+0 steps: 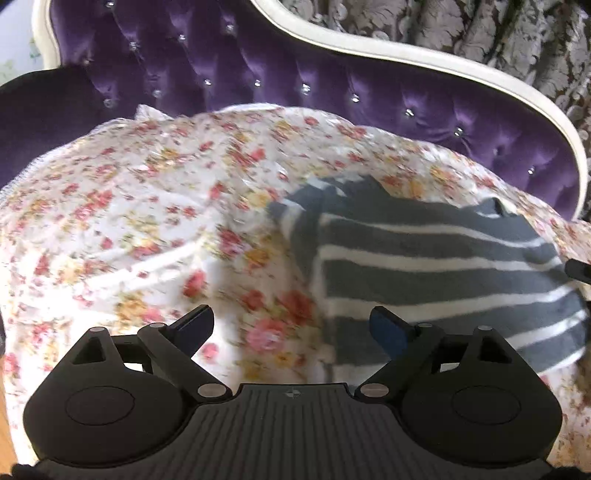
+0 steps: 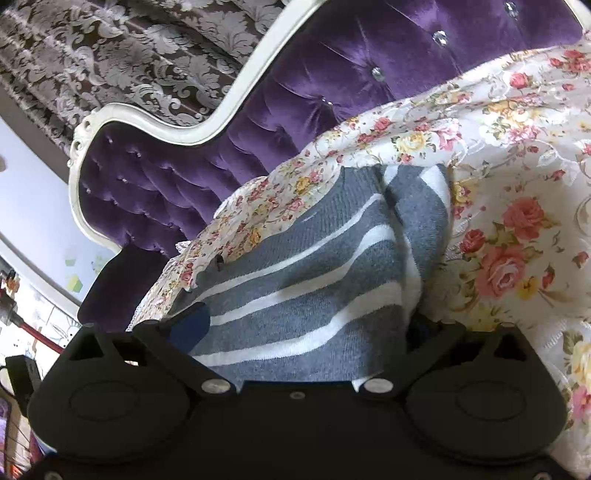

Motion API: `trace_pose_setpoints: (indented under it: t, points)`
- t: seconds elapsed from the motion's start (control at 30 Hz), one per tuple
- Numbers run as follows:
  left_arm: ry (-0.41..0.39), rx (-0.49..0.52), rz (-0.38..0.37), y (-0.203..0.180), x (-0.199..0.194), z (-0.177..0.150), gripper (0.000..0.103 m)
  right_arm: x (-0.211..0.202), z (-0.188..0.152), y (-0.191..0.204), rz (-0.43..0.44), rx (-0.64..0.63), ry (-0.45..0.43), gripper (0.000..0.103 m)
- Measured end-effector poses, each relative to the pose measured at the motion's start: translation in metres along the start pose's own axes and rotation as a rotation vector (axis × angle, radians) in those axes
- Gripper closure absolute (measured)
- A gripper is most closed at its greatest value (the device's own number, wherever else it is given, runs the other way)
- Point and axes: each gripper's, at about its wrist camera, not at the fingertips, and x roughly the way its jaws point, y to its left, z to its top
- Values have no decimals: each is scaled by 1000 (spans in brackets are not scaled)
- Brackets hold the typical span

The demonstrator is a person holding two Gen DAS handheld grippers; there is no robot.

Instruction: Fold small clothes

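A small grey sweater with white stripes [image 1: 424, 266] lies folded on a floral cloth [image 1: 147, 206] spread over a sofa seat. My left gripper [image 1: 291, 325] hovers open over the floral cloth beside the sweater's left edge, with nothing between its fingers. In the right wrist view the sweater [image 2: 303, 280] fills the space between the wide jaws of my right gripper [image 2: 306, 328]. Its left finger [image 2: 192, 325] shows at the sweater's edge, and the fabric hides the right finger. A dark tip of the right gripper [image 1: 578, 271] shows at the sweater's right edge.
A purple tufted sofa back [image 1: 332, 92] with a white curved frame [image 1: 406, 55] rises behind the seat. A dark armrest [image 1: 55, 110] stands at the left. A patterned curtain [image 1: 480, 26] hangs behind the sofa. The floral cloth [image 2: 517, 221] is wrinkled.
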Motion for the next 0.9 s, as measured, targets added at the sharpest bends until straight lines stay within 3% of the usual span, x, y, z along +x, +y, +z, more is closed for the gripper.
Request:
trace_pose_setpoints:
  t: [0.07, 0.13, 0.2, 0.37, 0.57, 0.73, 0.9]
  points:
    - [9, -26, -2, 8, -2, 2, 11, 1, 3, 2, -35, 14, 11, 14]
    - [19, -50, -7, 15, -3, 4, 11, 2, 5, 6, -93, 4, 27, 50]
    - [32, -65, -7, 20, -3, 5, 11, 5, 6, 8, -162, -8, 53, 70]
    - [53, -82, -17, 29, -4, 7, 11, 6, 9, 38, -293, -94, 48, 72]
    - [62, -105, -36, 39, -11, 9, 11, 6, 24, 115, -386, -277, 16, 73]
    - [62, -152, -60, 53, -18, 14, 11, 30, 22, 183, -372, -426, 51, 73]
    - [51, -192, -60, 69, -25, 18, 11, 80, -13, 240, -343, -600, 139, 73]
